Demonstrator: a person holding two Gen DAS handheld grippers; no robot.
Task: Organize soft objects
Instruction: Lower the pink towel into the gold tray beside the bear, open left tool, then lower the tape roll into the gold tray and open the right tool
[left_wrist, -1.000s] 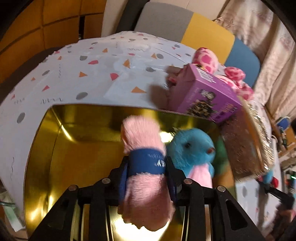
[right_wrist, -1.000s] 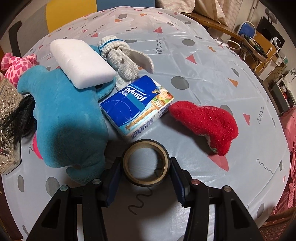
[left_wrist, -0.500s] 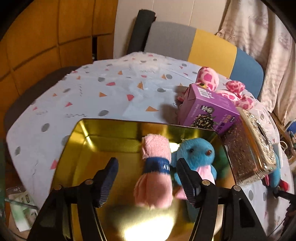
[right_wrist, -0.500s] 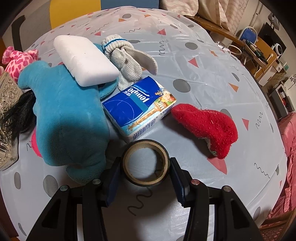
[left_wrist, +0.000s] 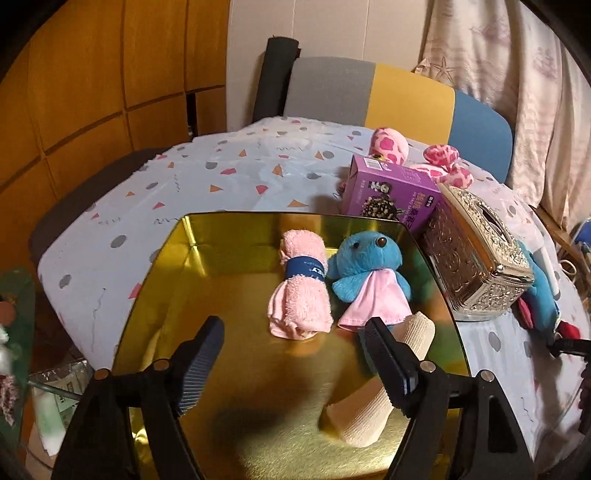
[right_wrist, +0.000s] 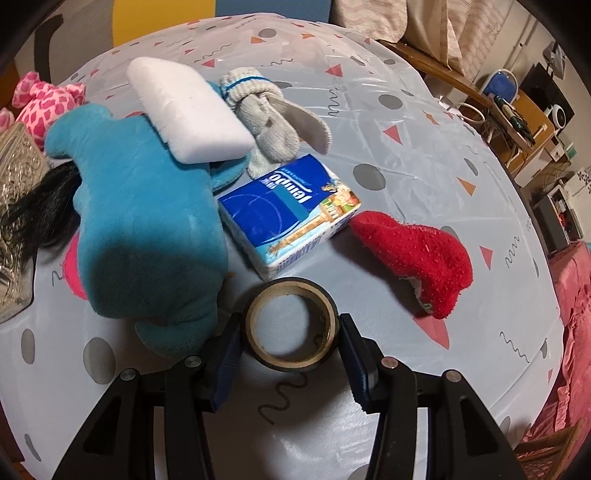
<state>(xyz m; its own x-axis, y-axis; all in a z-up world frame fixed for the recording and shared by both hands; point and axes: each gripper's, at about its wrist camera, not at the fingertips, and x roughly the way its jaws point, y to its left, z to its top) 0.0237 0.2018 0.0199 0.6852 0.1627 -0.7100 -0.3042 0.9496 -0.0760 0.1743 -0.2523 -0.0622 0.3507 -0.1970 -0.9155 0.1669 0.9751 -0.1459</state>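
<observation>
In the left wrist view a gold tray (left_wrist: 155, 273) holds a rolled pink towel (left_wrist: 301, 284) with a blue band, a small blue plush (left_wrist: 365, 266) in a pink cape and a beige roll (left_wrist: 373, 410). My left gripper (left_wrist: 291, 354) is open and empty above the tray, short of the towel. In the right wrist view my right gripper (right_wrist: 291, 332) is shut on a tape roll (right_wrist: 291, 325) at the table. A large blue plush (right_wrist: 147, 221), a white sponge (right_wrist: 188, 110), grey socks (right_wrist: 273, 118), a tissue pack (right_wrist: 291, 214) and a red sock (right_wrist: 421, 258) lie ahead.
A purple box (left_wrist: 391, 192) and an ornate silver box (left_wrist: 476, 251) stand right of the tray, with a pink spotted plush (left_wrist: 391, 144) behind. A chair (left_wrist: 369, 92) stands beyond the table. The table edge drops off at the left (left_wrist: 55, 266).
My left gripper opened, let go of the pink towel in the tray, and pulled back and up. The right gripper stayed on the tape roll.
</observation>
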